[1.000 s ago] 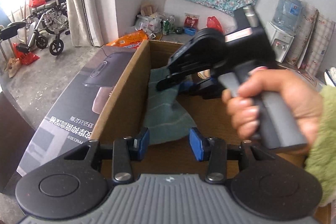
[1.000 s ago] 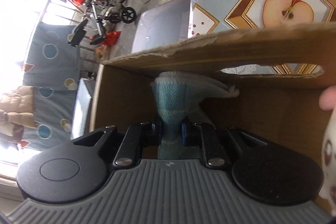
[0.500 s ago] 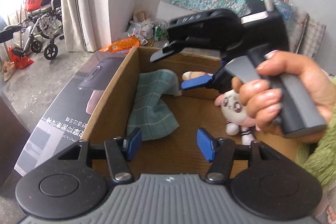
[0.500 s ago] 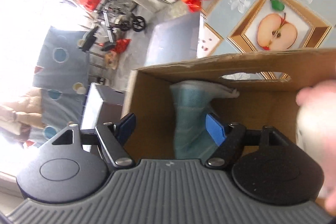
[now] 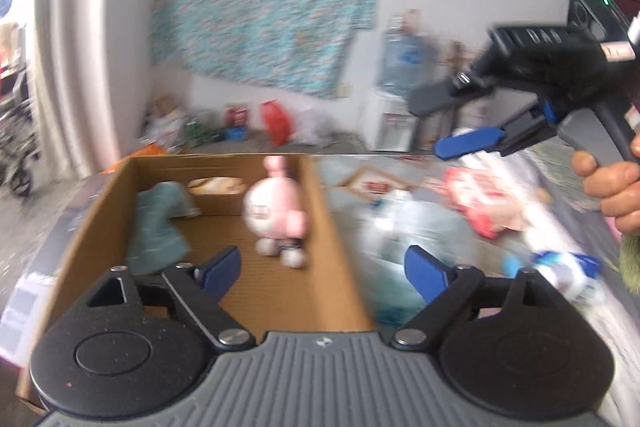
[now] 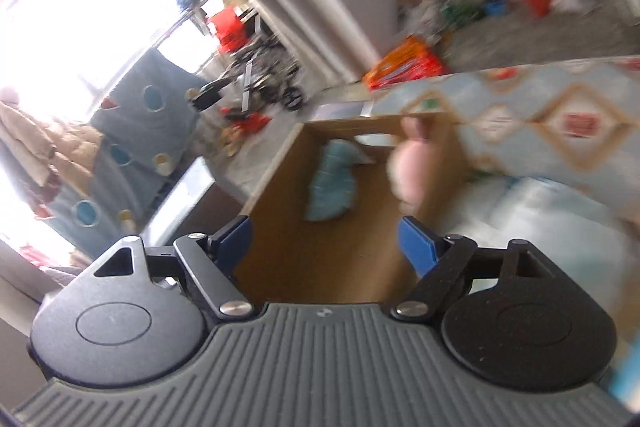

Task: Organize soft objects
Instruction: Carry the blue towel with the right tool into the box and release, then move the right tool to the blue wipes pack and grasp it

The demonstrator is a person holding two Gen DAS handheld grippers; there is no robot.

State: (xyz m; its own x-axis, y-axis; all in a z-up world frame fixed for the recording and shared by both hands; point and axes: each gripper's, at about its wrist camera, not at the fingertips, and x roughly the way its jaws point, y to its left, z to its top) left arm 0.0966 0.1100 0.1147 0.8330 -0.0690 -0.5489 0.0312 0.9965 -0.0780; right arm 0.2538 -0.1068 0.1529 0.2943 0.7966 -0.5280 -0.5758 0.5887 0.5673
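A cardboard box [image 5: 320,227] holds a teal towel [image 5: 156,227] crumpled against its left wall and a pink and white plush toy [image 5: 276,211] sitting upright. My left gripper [image 5: 322,267] hovers over the box's near right corner, its jaws opening with nothing between them. My right gripper [image 5: 448,121], held by a hand [image 5: 612,187], hangs high at the right over the table, also opening and empty. The blurred right wrist view shows the box [image 6: 280,247], the towel [image 6: 332,183] and the plush toy [image 6: 412,167] beyond my right gripper [image 6: 326,237].
Right of the box, loose soft things lie on the patterned tablecloth [image 6: 540,115]: a pale blue cloth [image 5: 420,227], a pink and red piece [image 5: 480,203] and a blue and white item [image 5: 560,271]. A water dispenser [image 5: 400,99] and floor clutter stand behind.
The right gripper let go of the teal towel, which now lies in the box. Both grippers pulled back and up out of the box with jaws wider; the right one swung off to the right.
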